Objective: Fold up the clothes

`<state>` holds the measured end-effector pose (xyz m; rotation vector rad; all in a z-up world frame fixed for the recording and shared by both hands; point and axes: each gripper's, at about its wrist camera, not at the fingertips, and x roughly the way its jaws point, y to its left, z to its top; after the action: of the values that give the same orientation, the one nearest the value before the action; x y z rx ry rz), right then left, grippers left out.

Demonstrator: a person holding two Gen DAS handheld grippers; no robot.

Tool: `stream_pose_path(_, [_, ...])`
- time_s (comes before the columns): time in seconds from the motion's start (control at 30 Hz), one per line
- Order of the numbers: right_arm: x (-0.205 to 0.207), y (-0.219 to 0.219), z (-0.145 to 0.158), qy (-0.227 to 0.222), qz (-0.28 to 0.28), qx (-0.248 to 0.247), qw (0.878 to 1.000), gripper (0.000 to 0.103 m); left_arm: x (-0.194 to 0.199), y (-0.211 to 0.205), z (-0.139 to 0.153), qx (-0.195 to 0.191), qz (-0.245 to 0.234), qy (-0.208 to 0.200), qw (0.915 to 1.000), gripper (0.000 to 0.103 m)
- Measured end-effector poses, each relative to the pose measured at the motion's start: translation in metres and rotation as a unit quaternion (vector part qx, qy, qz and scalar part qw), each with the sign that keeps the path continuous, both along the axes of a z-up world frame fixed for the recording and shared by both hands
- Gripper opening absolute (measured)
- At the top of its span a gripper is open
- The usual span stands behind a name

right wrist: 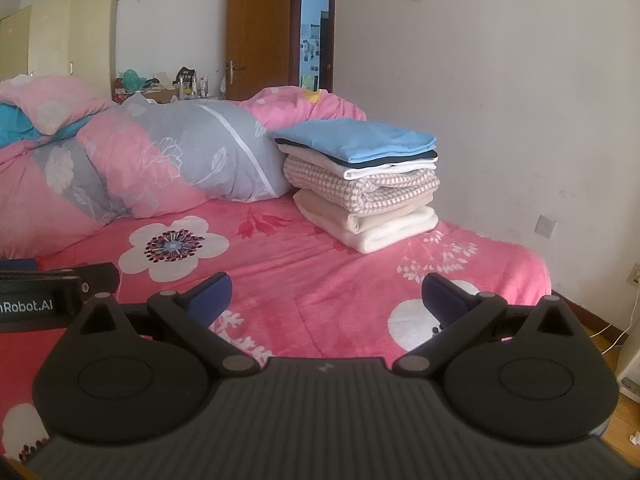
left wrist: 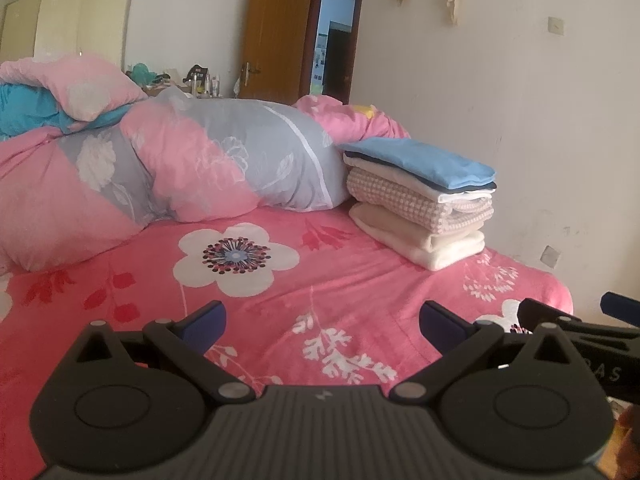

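Observation:
A stack of folded clothes [left wrist: 420, 196] [right wrist: 360, 184] sits at the far right of the bed, near the wall; a blue piece lies on top, with white, checked pink and cream layers under it. My left gripper [left wrist: 322, 326] hovers open over the pink flowered bedsheet [left wrist: 280, 288], nothing between its blue-padded fingers. My right gripper [right wrist: 326, 296] is also open and empty, over the same sheet [right wrist: 304, 256]. Both are well short of the stack. The other gripper's body shows at the right edge of the left wrist view and the left edge of the right wrist view.
A bunched pink and grey quilt [left wrist: 180, 168] [right wrist: 160, 160] and pillows fill the back left of the bed. A white wall [left wrist: 520, 120] runs along the right. A brown door [left wrist: 276, 32] stands ajar behind. Wooden floor [right wrist: 624, 436] shows past the bed's right corner.

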<state>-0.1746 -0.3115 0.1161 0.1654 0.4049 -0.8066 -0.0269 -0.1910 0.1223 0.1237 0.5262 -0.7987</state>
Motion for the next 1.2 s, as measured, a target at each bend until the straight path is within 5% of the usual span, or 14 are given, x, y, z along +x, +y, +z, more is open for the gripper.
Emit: stream_pose_path(1.2, [-0.0041,-0.0044,0.0017,0.006,-0.008,0.006,1.0,0.102,-0.0059,-0.0047,0.0012,0.006,-0.004,-0.011,0.9999,0.103])
